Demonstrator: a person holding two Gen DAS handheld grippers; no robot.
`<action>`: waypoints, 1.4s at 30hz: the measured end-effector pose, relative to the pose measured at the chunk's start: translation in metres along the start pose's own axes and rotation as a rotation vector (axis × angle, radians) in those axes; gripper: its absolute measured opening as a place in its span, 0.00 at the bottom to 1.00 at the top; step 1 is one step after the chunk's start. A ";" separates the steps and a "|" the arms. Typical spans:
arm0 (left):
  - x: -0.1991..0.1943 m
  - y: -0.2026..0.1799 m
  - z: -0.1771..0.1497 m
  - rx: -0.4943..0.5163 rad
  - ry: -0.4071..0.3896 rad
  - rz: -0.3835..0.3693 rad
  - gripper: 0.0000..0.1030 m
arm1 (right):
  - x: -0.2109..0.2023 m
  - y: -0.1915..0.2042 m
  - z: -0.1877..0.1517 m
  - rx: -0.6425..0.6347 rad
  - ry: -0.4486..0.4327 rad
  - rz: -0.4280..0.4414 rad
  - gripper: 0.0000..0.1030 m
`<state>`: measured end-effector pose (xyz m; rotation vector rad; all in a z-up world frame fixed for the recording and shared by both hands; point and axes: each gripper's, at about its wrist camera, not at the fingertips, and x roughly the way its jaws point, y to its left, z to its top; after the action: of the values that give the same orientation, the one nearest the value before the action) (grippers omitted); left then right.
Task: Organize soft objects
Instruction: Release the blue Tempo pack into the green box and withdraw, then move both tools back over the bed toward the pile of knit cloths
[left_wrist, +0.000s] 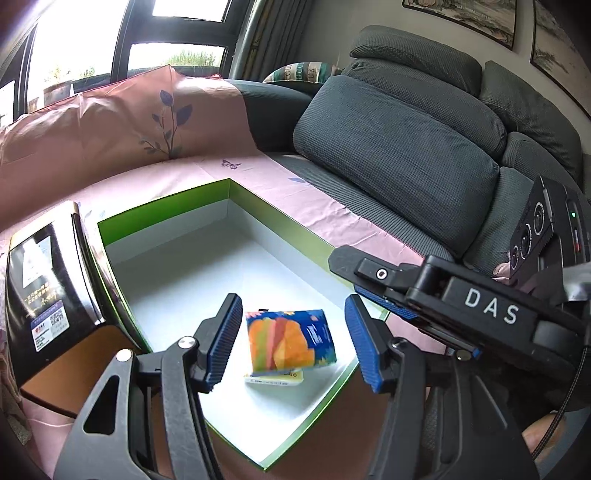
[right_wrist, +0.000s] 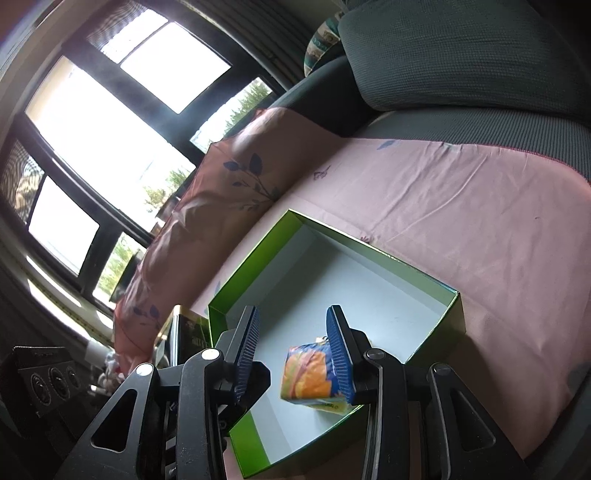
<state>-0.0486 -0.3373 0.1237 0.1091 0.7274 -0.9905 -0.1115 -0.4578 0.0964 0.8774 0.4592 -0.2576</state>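
Orange-blue pack (left_wrist: 291, 339) lies in the green box (left_wrist: 166, 206), between your left gripper (left_wrist: 291, 343)'s half-open jaws, untouched; right gripper (right_wrist: 291, 354) likewise parted.

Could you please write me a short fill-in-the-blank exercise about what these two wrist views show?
1. The tissue pack with the orange print lies inside the open ____ box.
2. That box rests on a ____ sheet printed with leaves.
3. The sheet covers part of a dark grey ____.
4. No pad of the left gripper presses the pack, so its jaws are ____.

Missing words: green; pink; sofa; open
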 end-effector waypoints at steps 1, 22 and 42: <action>-0.006 0.000 -0.001 0.002 -0.009 0.010 0.58 | -0.003 0.002 0.000 -0.004 -0.016 0.005 0.54; -0.178 0.149 -0.108 -0.365 -0.130 0.485 0.90 | 0.016 0.154 -0.107 -0.535 0.128 0.060 0.84; -0.156 0.235 -0.195 -0.531 0.120 0.808 0.89 | 0.114 0.164 -0.226 -0.717 0.357 -0.096 0.84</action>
<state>-0.0138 -0.0139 0.0139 -0.0076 0.9270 -0.0080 -0.0096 -0.1822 0.0276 0.1919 0.8601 -0.0094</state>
